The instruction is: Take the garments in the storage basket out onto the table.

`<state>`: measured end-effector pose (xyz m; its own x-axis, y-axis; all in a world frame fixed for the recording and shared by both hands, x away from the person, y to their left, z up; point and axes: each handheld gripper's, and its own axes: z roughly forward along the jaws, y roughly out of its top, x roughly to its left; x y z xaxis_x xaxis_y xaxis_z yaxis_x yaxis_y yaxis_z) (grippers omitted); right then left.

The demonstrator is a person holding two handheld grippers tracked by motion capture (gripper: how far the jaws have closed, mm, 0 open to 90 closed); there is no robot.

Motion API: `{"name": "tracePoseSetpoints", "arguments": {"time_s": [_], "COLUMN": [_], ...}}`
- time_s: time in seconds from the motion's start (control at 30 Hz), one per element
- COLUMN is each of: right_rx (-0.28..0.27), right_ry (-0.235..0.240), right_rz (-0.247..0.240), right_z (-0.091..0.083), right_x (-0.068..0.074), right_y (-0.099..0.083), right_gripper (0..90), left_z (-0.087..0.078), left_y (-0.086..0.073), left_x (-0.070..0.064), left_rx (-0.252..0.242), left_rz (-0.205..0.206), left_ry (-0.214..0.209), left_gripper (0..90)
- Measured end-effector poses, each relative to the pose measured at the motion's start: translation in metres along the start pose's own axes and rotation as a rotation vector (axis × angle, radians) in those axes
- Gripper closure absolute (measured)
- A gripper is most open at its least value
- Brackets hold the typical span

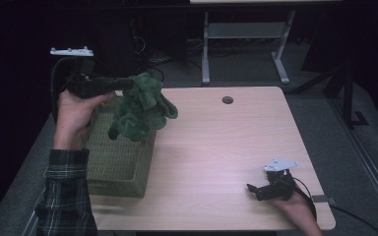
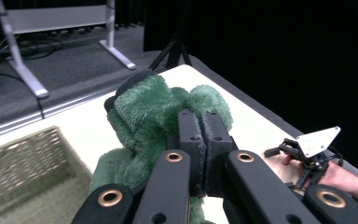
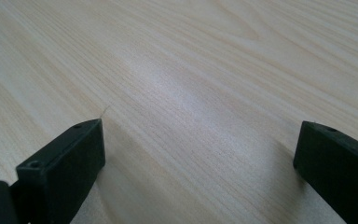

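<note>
While hanging from clamped left tongs above basket, green cloth well left of wide-open, empty right tongs on bench

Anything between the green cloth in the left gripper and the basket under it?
Nothing visible. The left gripper is shut on the green cloth, which hangs over the far end of the open basket. No lid shows on the basket. The right gripper rests open on the table, far off.

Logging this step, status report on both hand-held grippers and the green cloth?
Left hand-held gripper shut on green fuzzy cloth, held above woven basket. Right hand-held gripper open, low over table. Nothing in the way.
</note>
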<state>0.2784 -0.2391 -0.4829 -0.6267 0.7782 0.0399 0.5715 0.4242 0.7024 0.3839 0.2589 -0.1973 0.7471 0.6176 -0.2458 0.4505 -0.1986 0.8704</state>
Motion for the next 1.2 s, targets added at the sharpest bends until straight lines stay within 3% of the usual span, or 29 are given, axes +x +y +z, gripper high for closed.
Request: {"name": "tracePoseSetpoints", "arguments": {"time_s": [0.17,0.4,0.9,1.2], "right_rx": [0.000,0.000,0.000,-0.001], "right_ry": [0.000,0.001,0.002,0.000], "right_rz": [0.000,0.001,0.004,0.001], "right_z": [0.000,0.000,0.000,0.000], "right_x": [0.000,0.000,0.000,0.000], "right_y": [0.000,0.000,0.000,0.000], "right_gripper": [1.6,1.6,1.6,1.6], "left_z": [0.020,0.049,0.098,0.135], "left_y": [0.000,-0.007,-0.018,-0.028], "left_x": [-0.012,-0.019,-0.049,-0.067], "left_rx": [0.003,0.014,0.033,0.072], "left_rz": [0.014,0.003,0.050,0.063], "left_ry": [-0.042,-0.099,-0.181,-0.224], "left_gripper": [88.8,88.8,88.8,88.8]}}
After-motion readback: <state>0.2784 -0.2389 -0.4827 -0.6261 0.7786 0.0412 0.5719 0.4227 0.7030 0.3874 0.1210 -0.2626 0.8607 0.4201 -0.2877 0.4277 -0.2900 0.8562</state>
